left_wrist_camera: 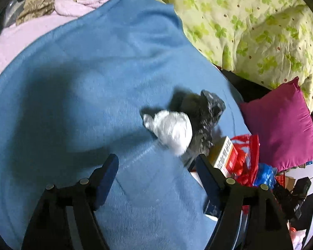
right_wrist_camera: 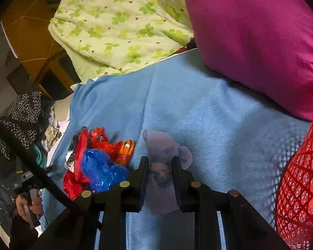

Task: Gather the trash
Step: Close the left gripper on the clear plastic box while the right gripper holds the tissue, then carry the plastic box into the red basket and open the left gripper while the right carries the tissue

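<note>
A crumpled white bag [left_wrist_camera: 173, 131] and a dark grey plastic bag [left_wrist_camera: 206, 114] lie together on the blue blanket [left_wrist_camera: 94, 83], just ahead and right of my open, empty left gripper [left_wrist_camera: 156, 166]. My right gripper [right_wrist_camera: 160, 166] is shut on a pale purple plastic wrapper [right_wrist_camera: 162, 166] held over the blue blanket [right_wrist_camera: 218, 125]. A pile of red bags [right_wrist_camera: 77, 166], a blue bag [right_wrist_camera: 102, 168] and an orange wrapper [right_wrist_camera: 125, 150] lies left of the right gripper. The same pile shows in the left wrist view [left_wrist_camera: 246, 160] with a small carton [left_wrist_camera: 225, 156].
A red mesh basket [right_wrist_camera: 300, 187] stands at the right. A magenta pillow [right_wrist_camera: 256, 37] and a green clover quilt [right_wrist_camera: 119, 25] lie at the back. A pink cloth [left_wrist_camera: 21, 37] lies far left. The left hand [right_wrist_camera: 29, 204] shows at the bed's edge.
</note>
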The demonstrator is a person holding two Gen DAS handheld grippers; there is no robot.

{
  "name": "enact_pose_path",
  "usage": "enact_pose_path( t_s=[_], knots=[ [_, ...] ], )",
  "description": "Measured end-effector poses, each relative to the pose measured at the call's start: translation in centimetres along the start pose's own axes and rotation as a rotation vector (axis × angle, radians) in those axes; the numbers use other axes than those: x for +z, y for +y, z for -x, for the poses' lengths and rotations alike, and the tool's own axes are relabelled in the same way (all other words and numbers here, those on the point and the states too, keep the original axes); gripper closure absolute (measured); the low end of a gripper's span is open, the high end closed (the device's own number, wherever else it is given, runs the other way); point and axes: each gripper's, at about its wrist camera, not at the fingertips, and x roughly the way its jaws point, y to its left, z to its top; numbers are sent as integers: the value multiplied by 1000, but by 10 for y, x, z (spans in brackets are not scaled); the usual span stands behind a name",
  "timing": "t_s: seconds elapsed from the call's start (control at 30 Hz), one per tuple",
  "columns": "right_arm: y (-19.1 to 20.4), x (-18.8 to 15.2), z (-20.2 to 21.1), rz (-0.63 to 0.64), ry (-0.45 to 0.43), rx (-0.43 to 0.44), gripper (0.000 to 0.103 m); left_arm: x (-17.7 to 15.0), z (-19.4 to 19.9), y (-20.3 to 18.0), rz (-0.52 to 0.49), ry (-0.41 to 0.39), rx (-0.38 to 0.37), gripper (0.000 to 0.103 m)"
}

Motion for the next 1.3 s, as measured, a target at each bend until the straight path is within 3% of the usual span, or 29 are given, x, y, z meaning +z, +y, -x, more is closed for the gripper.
enact_pose_path(
  t_s=[0.07,0.27,0.47,0.63,0.7,0.77,1.13,1.3],
  knots=[
    [-4,1,1,-9,-4,2,79,-7,6,-7,-27,10,-20,26],
    [-3,1,0,-3,6,16,79,-34,12,-46,-186,4,24,26],
    [1,-1,0,14,10,13,79,-50,0,-66,-279,5,140,26],
    [2,-2,-1,22,9,7,79,-52,2,-68,-298,-48,219,28],
    [3,-2,-2,26,9,6,79,-55,0,-70,-319,-50,237,48],
    [4,-3,-2,29,11,6,79,-57,-3,-70,-321,-42,252,57],
    [4,-3,8,54,-18,17,79,-77,8,-73,-286,-106,252,59],
    [2,-3,20,57,-41,35,79,-110,33,-86,-287,-183,245,59]
  ],
)
